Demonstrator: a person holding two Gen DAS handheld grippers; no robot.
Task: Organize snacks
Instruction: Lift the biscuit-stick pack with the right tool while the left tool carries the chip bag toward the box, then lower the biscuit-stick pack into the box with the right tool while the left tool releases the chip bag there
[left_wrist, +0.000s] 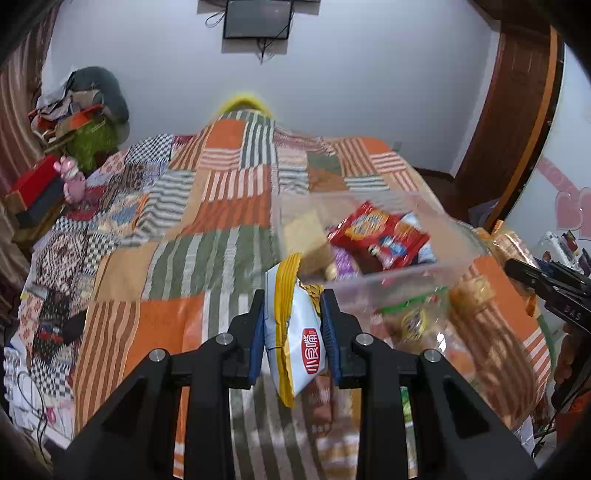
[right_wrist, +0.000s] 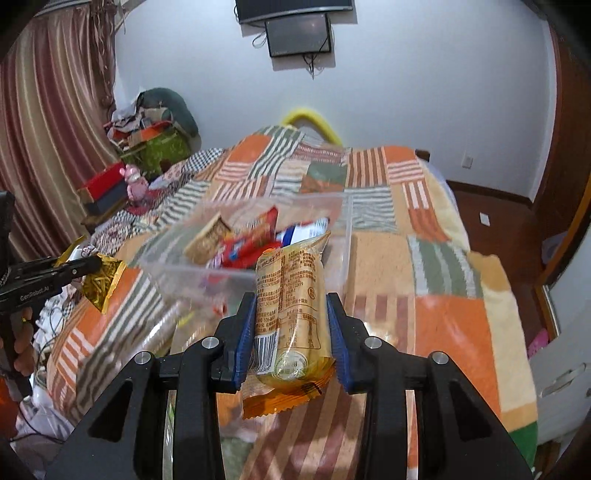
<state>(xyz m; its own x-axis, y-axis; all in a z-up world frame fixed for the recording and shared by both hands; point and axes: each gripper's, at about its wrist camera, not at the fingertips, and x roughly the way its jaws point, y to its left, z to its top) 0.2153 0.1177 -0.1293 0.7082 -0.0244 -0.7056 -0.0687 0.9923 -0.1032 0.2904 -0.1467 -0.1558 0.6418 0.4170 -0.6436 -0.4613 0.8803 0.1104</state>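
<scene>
My left gripper (left_wrist: 292, 295) is shut on a white and yellow snack packet (left_wrist: 295, 339) and holds it above the bed, just left of a clear plastic box (left_wrist: 373, 286). The box holds a red cracker packet (left_wrist: 380, 236) and other snacks. My right gripper (right_wrist: 291, 291) is shut on an orange wrapped cake packet (right_wrist: 291, 306), held near the front of the same clear box (right_wrist: 236, 275). The left gripper also shows in the right wrist view (right_wrist: 85, 264) with its yellow packet (right_wrist: 101, 282). The right gripper shows at the right edge of the left wrist view (left_wrist: 517, 267).
A patchwork blanket (left_wrist: 177, 258) covers the bed. More snack packets (left_wrist: 417, 325) lie under and beside the box. A pile of boxes and a pink toy (left_wrist: 72, 181) stand at the far left. A wooden door frame (left_wrist: 517, 110) is on the right.
</scene>
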